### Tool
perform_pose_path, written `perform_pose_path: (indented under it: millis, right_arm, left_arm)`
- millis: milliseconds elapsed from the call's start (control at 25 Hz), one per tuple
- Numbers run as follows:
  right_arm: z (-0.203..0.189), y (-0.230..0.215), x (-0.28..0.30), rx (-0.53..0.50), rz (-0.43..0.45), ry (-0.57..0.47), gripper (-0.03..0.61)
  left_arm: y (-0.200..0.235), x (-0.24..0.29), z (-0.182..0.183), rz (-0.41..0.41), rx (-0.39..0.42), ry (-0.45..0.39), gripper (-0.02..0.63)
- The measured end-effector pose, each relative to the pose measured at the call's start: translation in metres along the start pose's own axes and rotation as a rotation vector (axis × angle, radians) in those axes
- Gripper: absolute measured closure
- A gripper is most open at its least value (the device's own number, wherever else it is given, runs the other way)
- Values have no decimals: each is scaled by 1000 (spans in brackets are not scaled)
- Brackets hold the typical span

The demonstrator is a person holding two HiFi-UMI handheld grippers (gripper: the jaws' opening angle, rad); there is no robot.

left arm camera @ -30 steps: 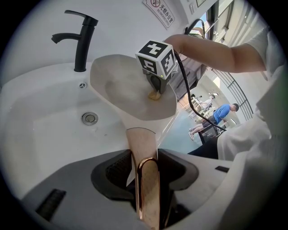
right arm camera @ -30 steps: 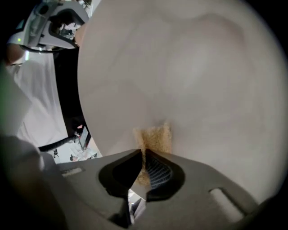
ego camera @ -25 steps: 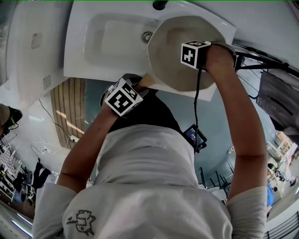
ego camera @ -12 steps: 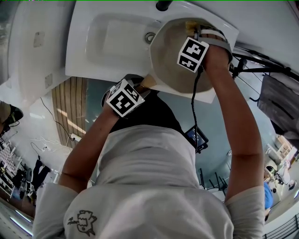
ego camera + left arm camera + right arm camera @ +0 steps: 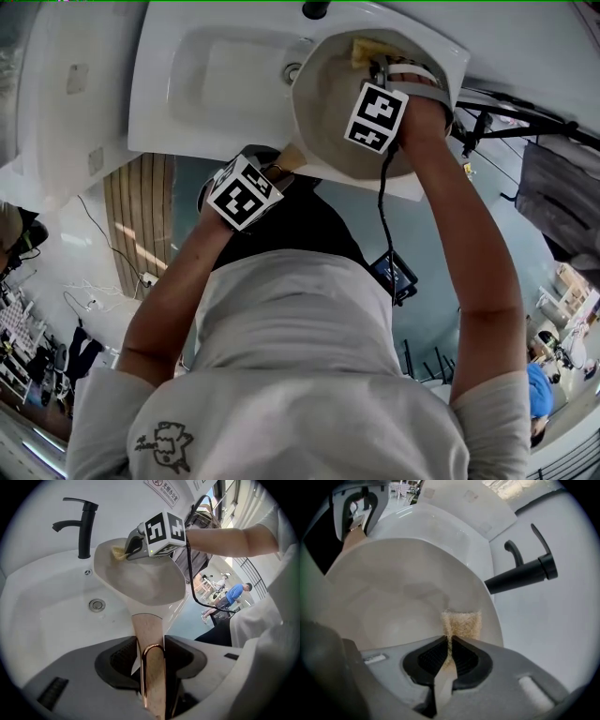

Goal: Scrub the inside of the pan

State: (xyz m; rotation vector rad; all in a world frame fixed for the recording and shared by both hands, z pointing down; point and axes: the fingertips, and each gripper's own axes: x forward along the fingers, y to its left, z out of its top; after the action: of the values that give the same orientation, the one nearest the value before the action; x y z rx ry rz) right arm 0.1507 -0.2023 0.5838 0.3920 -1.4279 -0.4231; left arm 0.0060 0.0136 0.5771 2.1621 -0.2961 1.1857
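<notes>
Head view: the pan [image 5: 323, 103] hangs tilted over the sink [image 5: 187, 84]. The left gripper [image 5: 278, 172] is at its handle [image 5: 292, 157], and the right gripper [image 5: 373, 58] reaches inside with a scourer [image 5: 361, 49] at the far wall. Scrubbing looks under way; what remains I cannot judge

Left gripper view: the jaws are clamped on the handle. A wall sign [image 5: 161, 489] carries print too small to read

Right gripper view: the jaws pinch the scourer against the pale inner wall near the rim, with no dirt showing

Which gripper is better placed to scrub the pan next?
Right: the right gripper holds the sponge against the inside of the pan, while the left gripper clamps the handle.
</notes>
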Motion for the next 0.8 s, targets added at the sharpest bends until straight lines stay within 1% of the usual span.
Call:
perform_pose_path:
  millis: [80,240,400,520,720,800]
  right_arm:
    - [2,8,-12,19,4,-22,552]
    - [5,31,-41,96,27,-72,553]
    - [3,54,-80,204,47,-145,553]
    - [-2,56,-109,304,29,-197,552]
    - [-21,50,-157,487,-22,-261,553]
    - [-26,52,-177,538,-37,-284,553]
  left_arm:
    - [0,-2,0,20,7,2,431]
    - [-1,-10,2,58,18,-7,431]
    - [-13,-25,12,94,34,-26,431]
    - [-24,-40,28,129,77,-57,431]
    - [-51,-63,52,175,146,-113,431]
    - [-62,-72,58,195,168,-141,431]
